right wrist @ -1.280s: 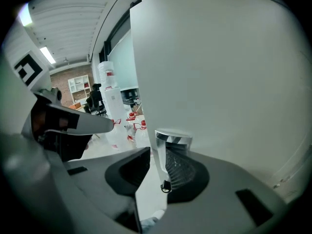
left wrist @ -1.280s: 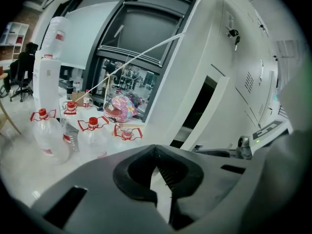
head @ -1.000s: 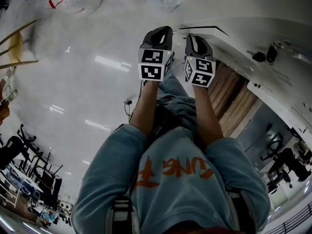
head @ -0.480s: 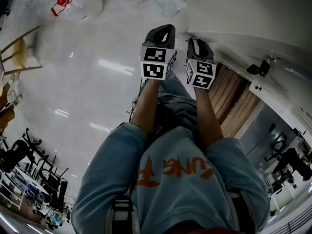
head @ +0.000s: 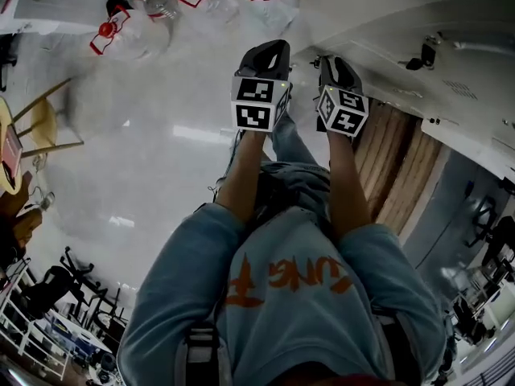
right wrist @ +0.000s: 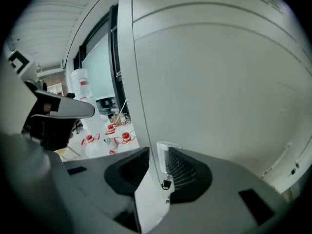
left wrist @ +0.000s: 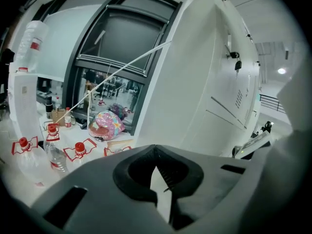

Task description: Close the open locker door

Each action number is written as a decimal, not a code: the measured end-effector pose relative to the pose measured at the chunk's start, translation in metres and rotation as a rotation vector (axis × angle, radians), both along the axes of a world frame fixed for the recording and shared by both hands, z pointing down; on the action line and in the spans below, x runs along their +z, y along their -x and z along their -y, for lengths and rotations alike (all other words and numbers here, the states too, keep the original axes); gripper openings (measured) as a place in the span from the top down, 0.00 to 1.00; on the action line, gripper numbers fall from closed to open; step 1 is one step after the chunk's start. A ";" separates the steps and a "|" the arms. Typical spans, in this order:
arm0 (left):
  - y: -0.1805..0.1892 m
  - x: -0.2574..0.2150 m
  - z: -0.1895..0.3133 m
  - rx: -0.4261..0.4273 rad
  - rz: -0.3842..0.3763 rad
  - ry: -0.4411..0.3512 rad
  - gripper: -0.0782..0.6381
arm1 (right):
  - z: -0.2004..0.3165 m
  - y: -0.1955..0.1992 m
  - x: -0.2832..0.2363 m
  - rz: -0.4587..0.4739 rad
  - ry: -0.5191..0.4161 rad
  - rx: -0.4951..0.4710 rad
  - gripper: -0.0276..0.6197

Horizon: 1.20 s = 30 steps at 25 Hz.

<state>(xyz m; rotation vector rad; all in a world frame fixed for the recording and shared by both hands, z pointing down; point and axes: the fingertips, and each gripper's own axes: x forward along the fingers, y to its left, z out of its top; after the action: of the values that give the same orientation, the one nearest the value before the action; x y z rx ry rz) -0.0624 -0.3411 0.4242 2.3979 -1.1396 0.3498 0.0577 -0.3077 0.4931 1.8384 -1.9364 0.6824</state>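
Note:
The white locker door (right wrist: 219, 82) fills the right gripper view, its long edge (right wrist: 127, 82) running down to the jaws. My right gripper (right wrist: 157, 167) is at that edge, its jaws opening; a small white latch tab (right wrist: 163, 155) with a dark keyhole piece below it stands between them, beside the right pad. In the head view the right gripper (head: 334, 63) reaches against the white lockers (head: 402, 63). My left gripper (head: 269, 51) is held beside it, off the lockers, shut with nothing in it (left wrist: 156, 150).
Several clear bottles with red caps (head: 153, 6) stand on a white surface beyond the grippers. A pink helmet (left wrist: 107, 125) lies by a dark window. A key hangs in another locker (left wrist: 236, 62). A wooden panel (head: 402, 167) runs beside the lockers; a chair (head: 40, 123) stands left.
The head view has swung so more bottles and locker front show. My right gripper has moved a little right and closer to the lockers. The left gripper has hardly moved.

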 end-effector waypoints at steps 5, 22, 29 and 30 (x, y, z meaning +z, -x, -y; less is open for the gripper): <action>0.016 -0.044 -0.011 0.051 -0.021 -0.081 0.87 | -0.016 0.011 -0.061 0.028 -0.140 0.081 0.78; 0.011 -0.208 -0.041 0.196 -0.099 -0.427 0.87 | -0.059 0.019 -0.268 -0.021 -0.599 0.124 0.90; 0.010 -0.233 -0.043 0.208 -0.113 -0.480 0.87 | -0.061 0.022 -0.304 -0.076 -0.636 0.103 0.90; 0.010 -0.233 -0.042 0.210 -0.115 -0.482 0.87 | -0.060 0.022 -0.304 -0.082 -0.636 0.103 0.90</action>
<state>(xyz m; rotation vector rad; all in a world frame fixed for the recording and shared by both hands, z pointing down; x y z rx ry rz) -0.0721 -0.2987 0.1915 2.9244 -1.0088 -0.0049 0.0358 -0.2474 0.1890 2.2883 -2.1744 -0.0062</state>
